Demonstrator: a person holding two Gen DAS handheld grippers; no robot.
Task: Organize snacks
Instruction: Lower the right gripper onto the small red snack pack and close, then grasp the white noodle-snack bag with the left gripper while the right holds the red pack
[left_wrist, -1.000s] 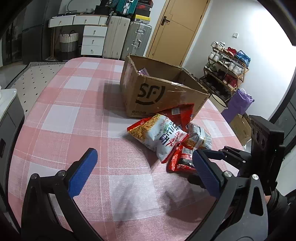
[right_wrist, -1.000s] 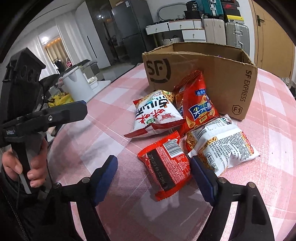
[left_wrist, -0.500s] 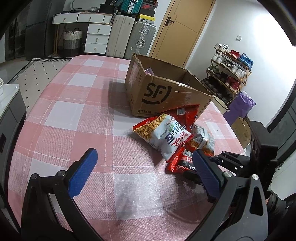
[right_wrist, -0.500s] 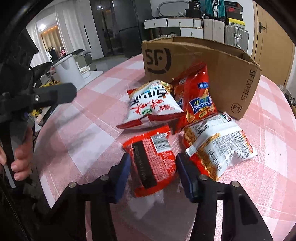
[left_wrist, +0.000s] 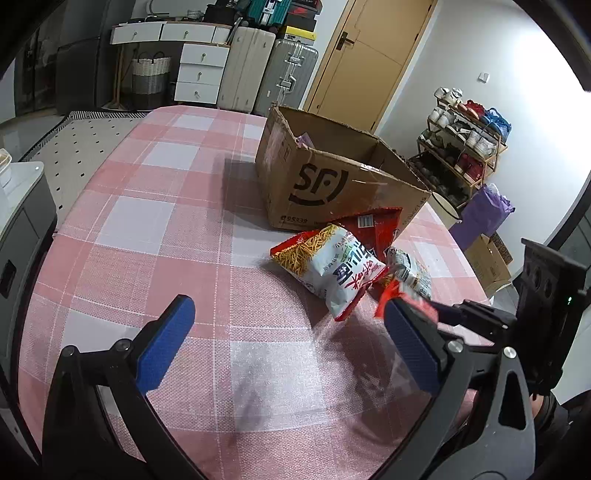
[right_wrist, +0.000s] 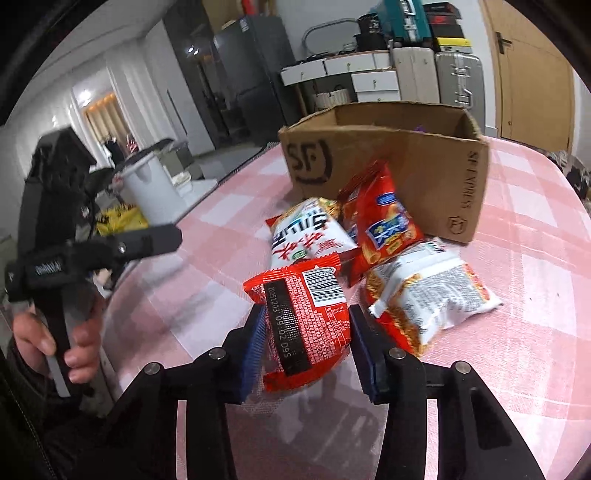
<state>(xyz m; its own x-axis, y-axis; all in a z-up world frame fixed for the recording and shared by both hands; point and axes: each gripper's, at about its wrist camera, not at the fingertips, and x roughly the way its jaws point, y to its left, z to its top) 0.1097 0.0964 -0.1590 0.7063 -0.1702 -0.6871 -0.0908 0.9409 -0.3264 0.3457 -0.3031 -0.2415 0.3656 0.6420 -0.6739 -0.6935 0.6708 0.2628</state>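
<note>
- Beside the cardboard box (right_wrist: 391, 173), on its near side: three snack bags (right_wrist: 373, 229) on the checked tablecloth (left_wrist: 155, 229).
- Inside the box: something purple, barely visible.
- Nearer than those bags: right gripper (right_wrist: 306, 343), just closed, pinching a red snack packet (right_wrist: 310, 317).
- Left gripper (left_wrist: 284, 336): spread wide, holding nothing.

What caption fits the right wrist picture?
Right gripper shut on a red snack packet, three more packets by the cardboard box.

Both grippers, left gripper (left_wrist: 288, 343) and right gripper (right_wrist: 306, 349), have black frames, silver screws, ribbed blue pads (left_wrist: 166, 341); dark sleeve (right_wrist: 22, 376).
</note>
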